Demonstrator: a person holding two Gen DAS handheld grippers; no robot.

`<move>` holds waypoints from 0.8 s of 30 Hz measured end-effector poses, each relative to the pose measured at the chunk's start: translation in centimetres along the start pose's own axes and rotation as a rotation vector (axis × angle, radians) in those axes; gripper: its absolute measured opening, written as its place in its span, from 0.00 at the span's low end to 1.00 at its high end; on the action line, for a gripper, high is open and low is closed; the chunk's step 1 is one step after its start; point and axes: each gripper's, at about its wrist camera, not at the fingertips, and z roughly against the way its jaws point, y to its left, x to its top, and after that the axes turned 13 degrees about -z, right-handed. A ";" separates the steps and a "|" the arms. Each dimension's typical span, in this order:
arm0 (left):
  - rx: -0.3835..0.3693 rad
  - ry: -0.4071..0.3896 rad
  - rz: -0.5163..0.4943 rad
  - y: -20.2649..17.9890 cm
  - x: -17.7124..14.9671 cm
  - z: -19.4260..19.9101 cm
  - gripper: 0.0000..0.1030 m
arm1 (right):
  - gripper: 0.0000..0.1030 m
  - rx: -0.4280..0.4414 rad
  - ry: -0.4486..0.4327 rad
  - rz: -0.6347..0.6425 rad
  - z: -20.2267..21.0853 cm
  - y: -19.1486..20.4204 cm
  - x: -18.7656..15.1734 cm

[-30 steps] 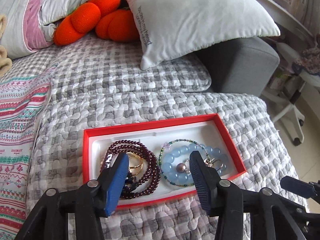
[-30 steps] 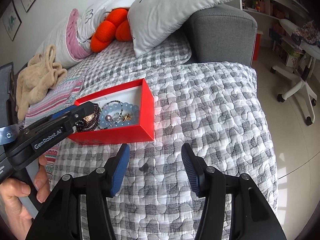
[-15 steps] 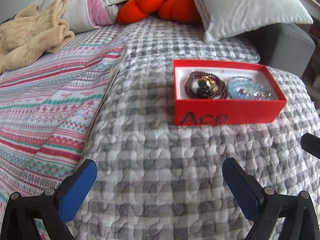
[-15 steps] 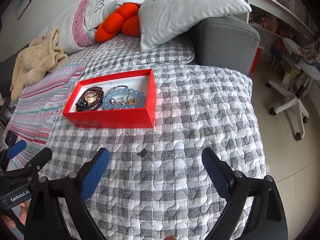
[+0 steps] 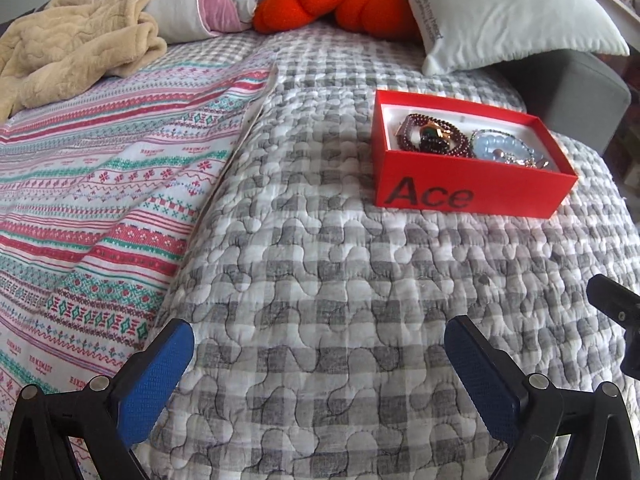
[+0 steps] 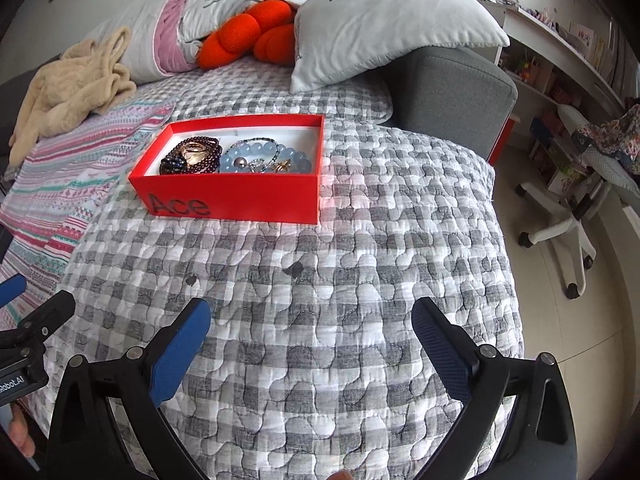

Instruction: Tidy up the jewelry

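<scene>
1. Two grippers, the left gripper (image 5: pixel 318 348) and the right gripper (image 6: pixel 310 330), have both backed away from the red box (image 6: pixel 236 196), which a second ago sat right under the left fingers.
2. Both sets of fingers have just been opening and now stand wide, with nothing between them but the grey checked quilt (image 5: pixel 320 280) on the bed.
3. The box rests on the quilt well apart from either gripper, and it holds a dark red bead bracelet (image 6: pixel 192 156) beside a pale blue bead bracelet (image 6: pixel 266 158), with smaller gold pieces, possibly rings or earrings, too small to name.
4. No jewelry lies loose on the quilt, so the sorting looks finished or very nearly so.
</scene>
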 end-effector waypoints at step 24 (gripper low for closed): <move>-0.031 0.031 0.013 -0.2 0.1 -1.1 1.00 | 0.99 -0.007 0.003 0.033 -0.2 2.1 -0.3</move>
